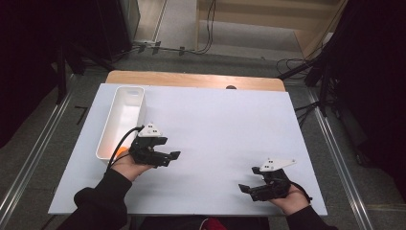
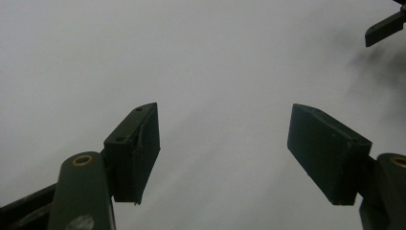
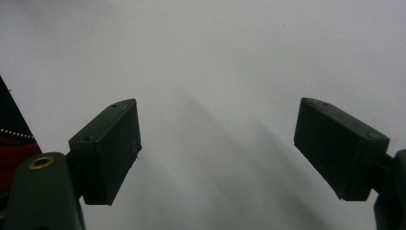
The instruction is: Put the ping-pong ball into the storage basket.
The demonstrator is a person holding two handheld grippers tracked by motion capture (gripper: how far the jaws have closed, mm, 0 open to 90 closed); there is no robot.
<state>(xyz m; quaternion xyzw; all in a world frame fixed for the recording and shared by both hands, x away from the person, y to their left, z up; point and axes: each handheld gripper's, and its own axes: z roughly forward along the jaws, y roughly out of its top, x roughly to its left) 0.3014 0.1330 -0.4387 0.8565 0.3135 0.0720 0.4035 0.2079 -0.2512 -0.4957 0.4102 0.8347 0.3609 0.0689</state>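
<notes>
Orange thing in the bin half hidden by left gripper; both grippers' jaws wide, empty

The table carries a smooth, matt white sheet, with a strip of pale, lightly glossy wood bare along its far edge. The bin near the left edge looks like smooth, slightly shiny white plastic. The left claw and right claw have matt black plastic pads with small screw holes, brass-coloured metal bushings at the joints, and the sleeves look like soft dark cloth.
</notes>
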